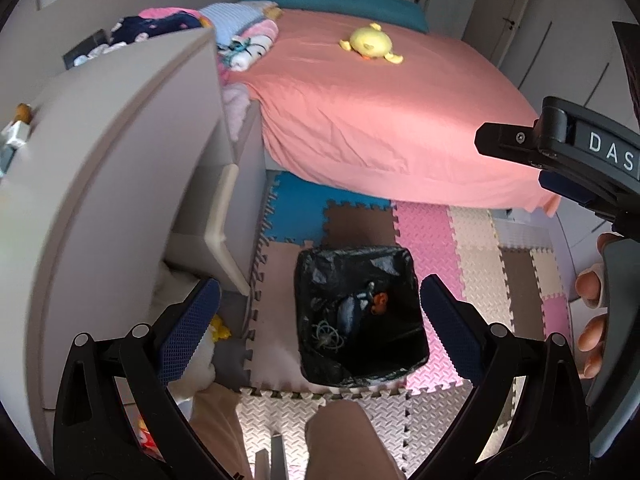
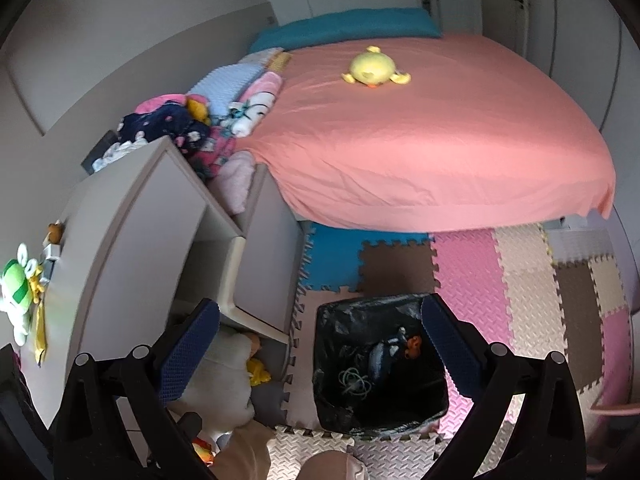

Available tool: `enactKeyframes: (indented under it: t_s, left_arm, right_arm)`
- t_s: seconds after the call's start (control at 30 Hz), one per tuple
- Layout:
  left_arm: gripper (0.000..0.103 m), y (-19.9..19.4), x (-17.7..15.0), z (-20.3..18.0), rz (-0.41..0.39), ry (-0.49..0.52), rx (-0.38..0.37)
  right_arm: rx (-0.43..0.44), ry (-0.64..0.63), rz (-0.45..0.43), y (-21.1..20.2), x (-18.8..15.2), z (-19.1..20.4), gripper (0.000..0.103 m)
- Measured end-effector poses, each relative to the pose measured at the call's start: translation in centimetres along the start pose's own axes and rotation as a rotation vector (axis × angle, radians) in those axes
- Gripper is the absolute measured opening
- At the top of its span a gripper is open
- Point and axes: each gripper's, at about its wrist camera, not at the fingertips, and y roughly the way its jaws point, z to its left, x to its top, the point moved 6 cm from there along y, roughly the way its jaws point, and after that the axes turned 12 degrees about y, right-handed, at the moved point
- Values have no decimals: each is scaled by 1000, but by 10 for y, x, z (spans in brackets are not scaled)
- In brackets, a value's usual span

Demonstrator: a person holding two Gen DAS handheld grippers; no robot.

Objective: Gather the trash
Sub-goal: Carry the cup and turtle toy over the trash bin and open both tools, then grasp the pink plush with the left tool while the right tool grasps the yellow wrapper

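Note:
A bin lined with a black bag (image 1: 394, 264) stands on the foam floor mat, below both grippers. Inside lie dark scraps, a thin wire coil (image 1: 329, 335) and a small orange piece (image 1: 380, 302). My left gripper (image 1: 320, 328) hangs above the bin, jaws wide, nothing between its blue pads. My right gripper (image 2: 320, 344) also hovers over the bin (image 2: 332, 316) with jaws spread wide and empty; the coil (image 2: 354, 380) and orange piece (image 2: 414, 344) show in its view too. The right gripper's body (image 1: 568, 148) juts in at the right edge of the left wrist view, a hand (image 1: 592, 308) holding it.
A bed with a pink sheet (image 1: 380, 112) and a yellow plush (image 1: 370, 44) fills the far side. A grey cabinet (image 1: 120, 168) with an open lower shelf stands left, soft toys (image 2: 228, 364) at its foot. Coloured puzzle mats (image 2: 520, 280) cover the floor. A person's knees (image 1: 344, 432) are below.

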Motion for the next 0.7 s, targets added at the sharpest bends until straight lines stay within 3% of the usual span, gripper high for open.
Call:
enactKeyframes:
  t_s: [0.13,0.33,0.7]
  left_arm:
    - [97,-22,2,29,-37,-32,50]
    - [97,-52,-2,78,-80,-99,121]
    - [97,-99,-48,191,-87,-280,271]
  right_arm:
    - [67,-35,-33,-8,0,30,100]
    - [174,-124,-4,-11,-10,92,101]
    - [313,-344,58,-13,-55,218,101]
